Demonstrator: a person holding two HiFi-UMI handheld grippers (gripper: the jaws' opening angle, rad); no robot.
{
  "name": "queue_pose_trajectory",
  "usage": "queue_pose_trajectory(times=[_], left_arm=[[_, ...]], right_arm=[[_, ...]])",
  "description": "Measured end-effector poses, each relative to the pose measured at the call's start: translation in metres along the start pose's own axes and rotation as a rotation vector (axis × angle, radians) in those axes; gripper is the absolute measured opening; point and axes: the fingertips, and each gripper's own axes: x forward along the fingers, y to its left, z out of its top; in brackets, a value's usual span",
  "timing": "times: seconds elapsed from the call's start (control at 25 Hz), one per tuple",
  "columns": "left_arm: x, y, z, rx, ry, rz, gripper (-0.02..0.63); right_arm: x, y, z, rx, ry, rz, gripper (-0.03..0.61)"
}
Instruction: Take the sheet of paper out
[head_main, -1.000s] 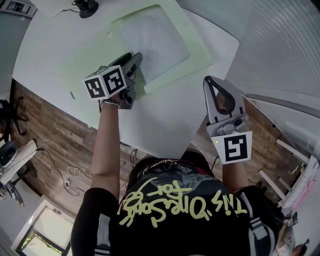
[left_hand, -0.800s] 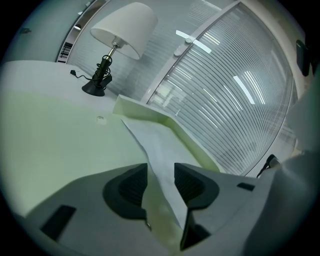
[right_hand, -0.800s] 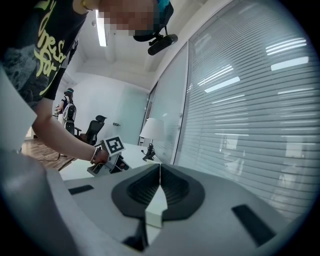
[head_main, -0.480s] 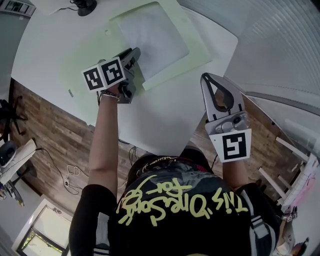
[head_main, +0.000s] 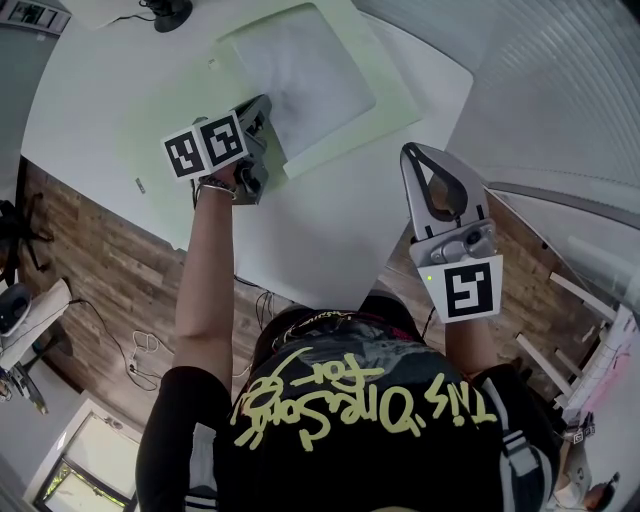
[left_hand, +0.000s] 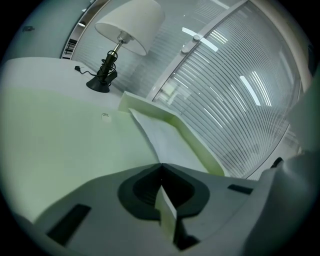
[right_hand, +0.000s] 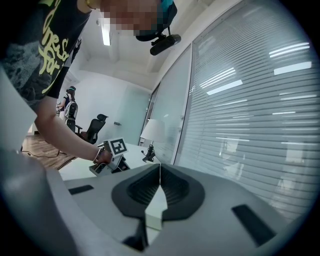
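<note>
A white sheet of paper (head_main: 305, 70) lies in a pale green folder (head_main: 180, 100) spread open on the white table (head_main: 330, 240). My left gripper (head_main: 265, 103) points down at the sheet's near left corner. Its jaws have just closed and now meet on that corner. In the left gripper view the sheet (left_hand: 167, 142) narrows straight into the closed tips of the left gripper (left_hand: 160, 167), with the folder (left_hand: 60, 135) flat on the left. My right gripper (head_main: 425, 160) hovers level off the table's right edge, shut and empty. In its own view the right gripper (right_hand: 160, 167) has nothing between its jaws.
A black desk lamp (head_main: 170, 15) with a white shade (left_hand: 131, 22) stands at the table's far end. A glass wall with blinds (left_hand: 235, 90) runs along the right. Wood floor (head_main: 100, 270) and cables lie below the table's near edge.
The left gripper's jaws, spread apart a second ago, have closed at the sheet's corner. The right gripper has stayed where it was.
</note>
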Motion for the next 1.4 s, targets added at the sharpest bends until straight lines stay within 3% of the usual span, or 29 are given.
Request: queue_pose_trajectory(times=[0.32, 1.16, 1.4], left_arm=[[-0.004, -0.004, -0.002, -0.034, -0.018, -0.050, 0.006], [-0.021, 0.013, -0.006, -0.051, -0.038, -0.016, 0.006], [-0.042, 0.026, -0.005, -0.053, -0.056, -0.013, 0.006]], right_arm=[[-0.001, 0.003, 0.002, 0.001, -0.003, 0.005, 0.008], [-0.004, 0.012, 0.008, -0.007, -0.015, 0.010, 0.008], [-0.001, 0.037, 0.019, -0.021, -0.026, 0.018, 0.008]])
